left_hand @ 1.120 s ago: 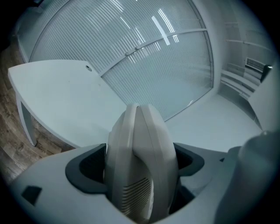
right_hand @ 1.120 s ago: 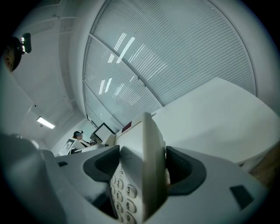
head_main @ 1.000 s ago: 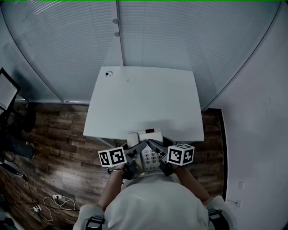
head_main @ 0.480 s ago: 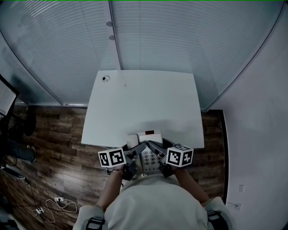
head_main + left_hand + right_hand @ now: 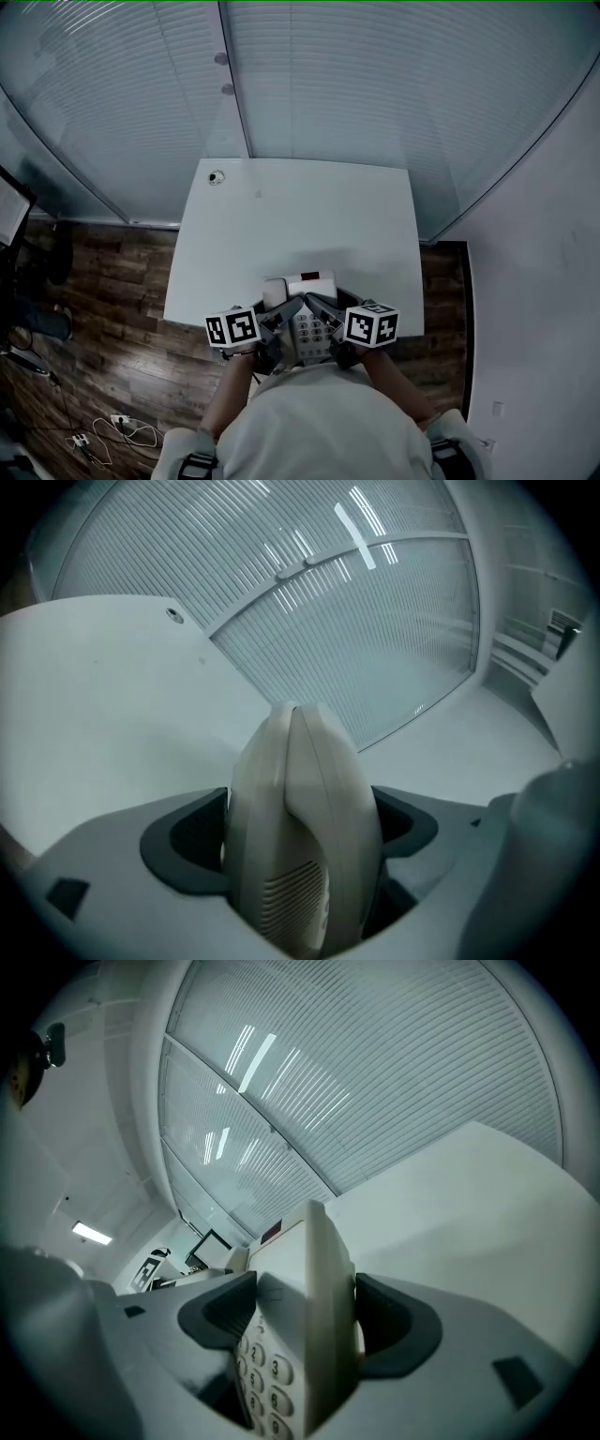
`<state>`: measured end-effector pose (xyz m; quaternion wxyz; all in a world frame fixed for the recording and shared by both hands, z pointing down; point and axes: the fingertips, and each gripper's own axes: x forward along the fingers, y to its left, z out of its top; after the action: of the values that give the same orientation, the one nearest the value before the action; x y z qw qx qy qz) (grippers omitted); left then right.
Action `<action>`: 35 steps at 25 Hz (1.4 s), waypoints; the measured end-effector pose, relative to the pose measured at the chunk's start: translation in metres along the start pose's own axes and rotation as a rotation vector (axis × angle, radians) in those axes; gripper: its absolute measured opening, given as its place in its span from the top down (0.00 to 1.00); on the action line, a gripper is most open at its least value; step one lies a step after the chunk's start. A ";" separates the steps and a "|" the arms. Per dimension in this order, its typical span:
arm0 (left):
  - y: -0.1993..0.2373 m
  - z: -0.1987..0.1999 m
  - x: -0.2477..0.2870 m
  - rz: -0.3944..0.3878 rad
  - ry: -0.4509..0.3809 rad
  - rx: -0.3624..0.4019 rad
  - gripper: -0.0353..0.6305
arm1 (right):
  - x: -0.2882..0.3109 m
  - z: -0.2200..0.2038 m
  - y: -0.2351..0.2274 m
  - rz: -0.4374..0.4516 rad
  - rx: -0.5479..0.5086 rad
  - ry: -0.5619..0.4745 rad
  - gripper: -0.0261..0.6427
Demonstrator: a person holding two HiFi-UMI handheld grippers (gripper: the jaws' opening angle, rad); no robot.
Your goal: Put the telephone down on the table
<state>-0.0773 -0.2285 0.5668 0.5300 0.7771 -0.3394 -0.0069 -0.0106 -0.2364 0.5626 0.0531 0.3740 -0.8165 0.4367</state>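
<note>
The telephone (image 5: pixel 307 317), a cream desk set, is held at the near edge of the worktop (image 5: pixel 291 216). Its far end with the dark red window lies over that edge, and its keypad (image 5: pixel 313 330) reaches back past the edge toward the person. No view shows whether its underside touches the worktop.

The left gripper (image 5: pixel 287 309) is closed on the telephone's left side. In the left gripper view the handset (image 5: pixel 298 829), with a slotted grille low on it, stands wedged between the two dark pads. The right gripper (image 5: pixel 321 306) is closed on the right side. In the right gripper view the numbered buttons (image 5: pixel 267 1372) show just inside the left pad, and the casing fills the gap between the jaws. Each gripper's marker cube sits outward of the telephone, off the worktop's near edge, with the person's forearms running back from them.

The worktop is white. Its only other feature is a small round grommet (image 5: pixel 217 176) at its far left corner. Behind its far edge rises a glass wall (image 5: pixel 375 84) lined with fine horizontal blinds. Dark wooden floor (image 5: pixel 94 291) runs along the worktop's left side, with a tangle of white cables (image 5: pixel 122 427) lying well to the near left. A plain white wall (image 5: pixel 544 281) stands to the worktop's right.
</note>
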 end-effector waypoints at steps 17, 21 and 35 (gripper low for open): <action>0.034 0.049 0.059 0.023 0.039 -0.027 0.28 | 0.049 0.044 -0.052 -0.013 0.046 0.023 0.47; 0.043 0.057 0.071 0.032 0.049 -0.043 0.28 | 0.060 0.050 -0.065 -0.019 0.058 0.033 0.47; 0.075 0.075 0.106 0.051 0.090 -0.079 0.28 | 0.092 0.061 -0.101 -0.049 0.093 0.056 0.47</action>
<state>-0.0624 -0.3621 0.6331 0.5751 0.7462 -0.3341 0.0281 0.0044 -0.3684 0.6315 0.0691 0.3837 -0.7840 0.4830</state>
